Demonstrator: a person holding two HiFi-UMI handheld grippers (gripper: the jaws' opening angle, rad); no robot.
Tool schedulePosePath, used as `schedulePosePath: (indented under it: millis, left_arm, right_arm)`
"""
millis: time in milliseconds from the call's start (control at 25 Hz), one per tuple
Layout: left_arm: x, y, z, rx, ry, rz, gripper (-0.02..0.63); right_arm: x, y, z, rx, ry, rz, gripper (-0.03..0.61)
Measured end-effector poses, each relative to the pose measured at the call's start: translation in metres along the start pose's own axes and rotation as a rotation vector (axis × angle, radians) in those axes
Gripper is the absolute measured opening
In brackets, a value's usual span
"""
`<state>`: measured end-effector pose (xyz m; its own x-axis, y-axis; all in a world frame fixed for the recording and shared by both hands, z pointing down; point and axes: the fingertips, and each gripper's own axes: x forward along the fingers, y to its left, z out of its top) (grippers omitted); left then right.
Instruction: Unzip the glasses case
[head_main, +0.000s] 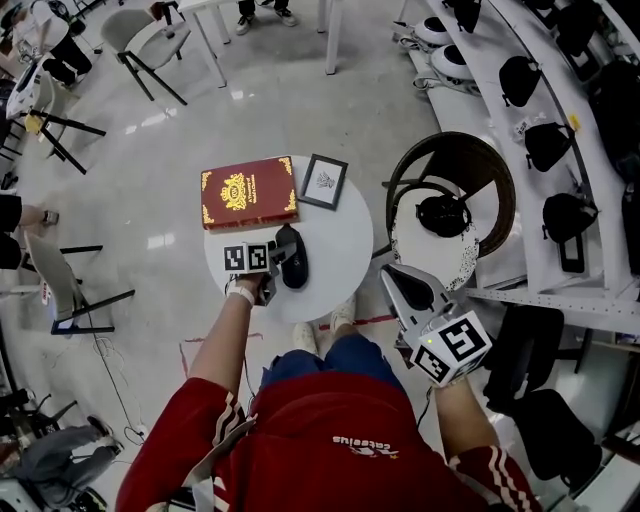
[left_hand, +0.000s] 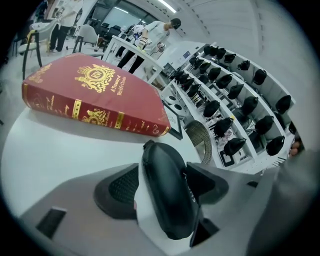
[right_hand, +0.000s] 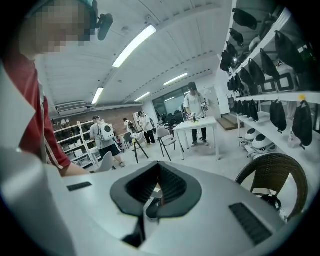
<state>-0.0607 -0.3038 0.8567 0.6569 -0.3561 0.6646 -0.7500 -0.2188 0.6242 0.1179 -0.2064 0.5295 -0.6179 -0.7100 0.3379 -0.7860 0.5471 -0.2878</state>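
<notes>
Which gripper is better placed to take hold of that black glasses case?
Left: the left gripper straddles the glasses case on the table, while the right gripper hangs off to the side.

the glasses case is black, smooth and shaped like a long egg. it looks shut all the way round. it lies on the round white table, close to the table's lower edge, near the middle of the head view. its long side runs up and down the picture. in the left gripper view it fills the lower middle, with a small nub at its far end.
</notes>
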Motion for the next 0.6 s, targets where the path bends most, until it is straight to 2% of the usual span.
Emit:
schedulePosePath:
  millis: [200,480,600]
  left_arm:
    - [0.015,-0.010,-0.002,-0.003,0.030,-0.004,0.325]
    - [0.031,-0.023,-0.007,-0.048,0.060,-0.025,0.325]
    - [0.036,-0.027,-0.012,-0.039,0.082,-0.020,0.324]
  right_arm:
    - [0.006,-0.003,-0.003,0.014,0.014,0.018,0.015]
    - [0.009,-0.008,-0.004,0.020,0.020,0.036,0.015]
    - [0.008,-0.012,-0.006,0.033,0.024,0.036,0.015]
